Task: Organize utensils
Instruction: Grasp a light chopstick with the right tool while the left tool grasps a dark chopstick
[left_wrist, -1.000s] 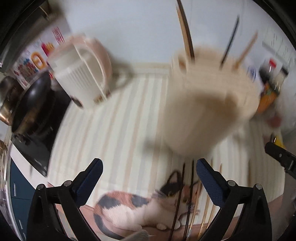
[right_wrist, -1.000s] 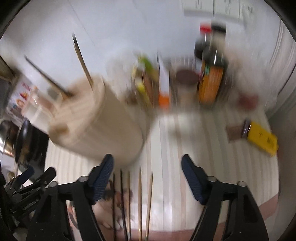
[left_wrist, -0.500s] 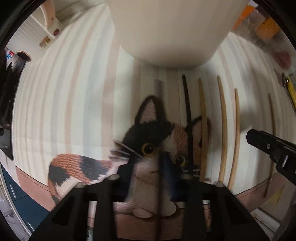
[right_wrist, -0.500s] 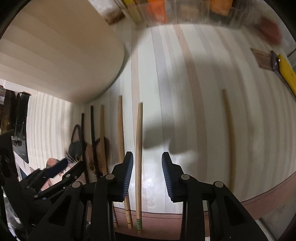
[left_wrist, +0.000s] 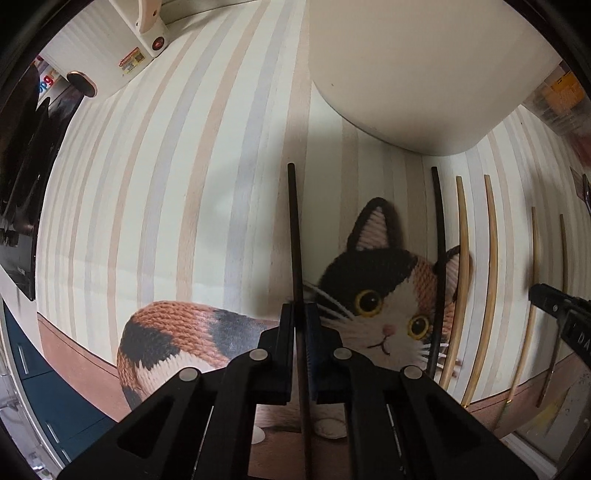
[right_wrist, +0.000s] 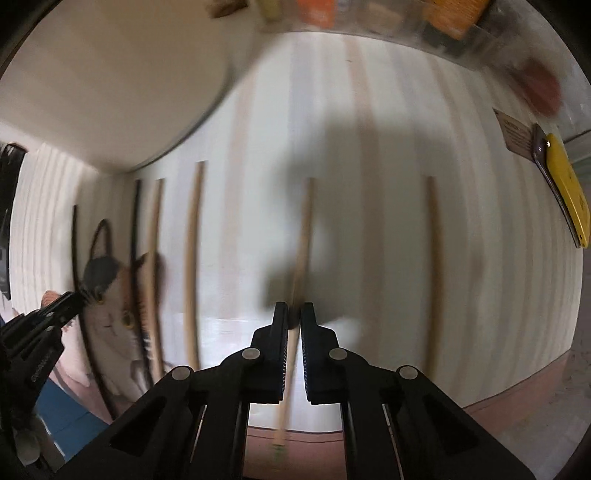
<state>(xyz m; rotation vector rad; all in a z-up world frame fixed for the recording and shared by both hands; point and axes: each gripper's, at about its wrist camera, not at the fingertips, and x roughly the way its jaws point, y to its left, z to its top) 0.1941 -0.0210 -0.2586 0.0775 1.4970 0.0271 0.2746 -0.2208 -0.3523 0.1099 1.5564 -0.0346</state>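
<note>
My left gripper (left_wrist: 300, 310) is shut on a black chopstick (left_wrist: 294, 229) that points forward over the striped mat. My right gripper (right_wrist: 293, 310) is shut on a wooden chopstick (right_wrist: 303, 236). A second black chopstick (left_wrist: 439, 258) and several wooden chopsticks (left_wrist: 489, 266) lie in a row on the mat to the right of my left gripper. The beige utensil holder (left_wrist: 417, 74) stands just beyond them, and its base shows in the right wrist view (right_wrist: 110, 85). Another wooden chopstick (right_wrist: 434, 266) lies right of my right gripper.
The striped mat (left_wrist: 166, 184) has a knitted cat picture (left_wrist: 373, 295) at its near edge. A white kettle base (left_wrist: 144, 33) stands at far left, a dark stove (left_wrist: 18, 177) beyond it. A yellow-handled tool (right_wrist: 565, 192) and jars (right_wrist: 450, 18) lie at the far right.
Both grippers dropped toward the mat and closed. The left one shut on a black chopstick and the right one shut on a wooden chopstick.
</note>
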